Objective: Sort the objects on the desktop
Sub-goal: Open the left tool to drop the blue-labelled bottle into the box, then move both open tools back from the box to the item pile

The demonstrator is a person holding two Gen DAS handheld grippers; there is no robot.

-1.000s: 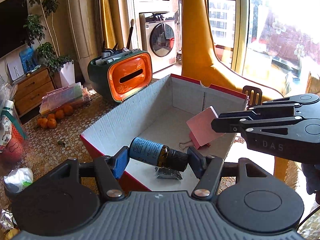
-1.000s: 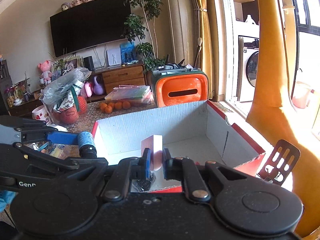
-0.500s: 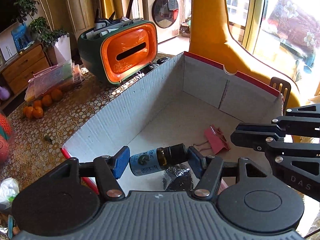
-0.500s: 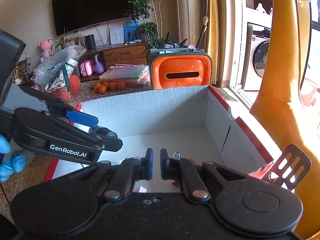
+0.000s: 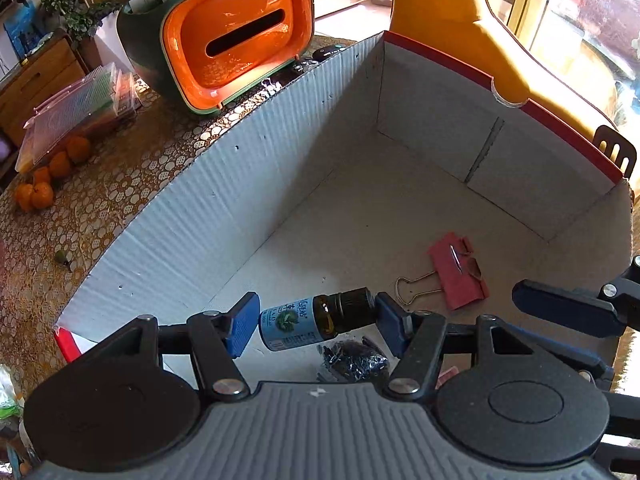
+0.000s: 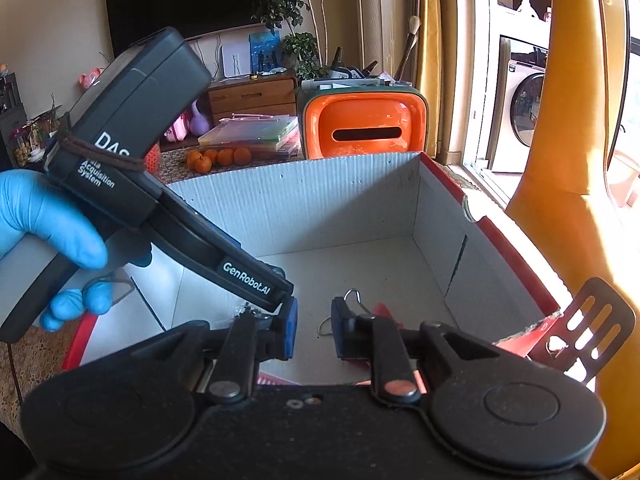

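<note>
Holding the bottle (image 5: 308, 322) end to end in your left gripper (image 5: 316, 326) over the box (image 5: 248, 184) for a drop, your empty right gripper (image 6: 313, 330) is opening above the clip (image 5: 458, 270) on the floor.

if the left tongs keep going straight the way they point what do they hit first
Probably the floor of the cardboard box, as the left tongs tilt down into it holding the small bottle. A black crumpled item lies just below; depth is unclear.

Orange-fronted green plastic tissue holder (image 5: 224, 36): far beyond the jaws, left.
Small orange fruits (image 5: 44, 176): far left of jaws, on patterned desk (image 5: 120, 184).
White front-loading washing machine (image 6: 522, 116): distant right.
</note>
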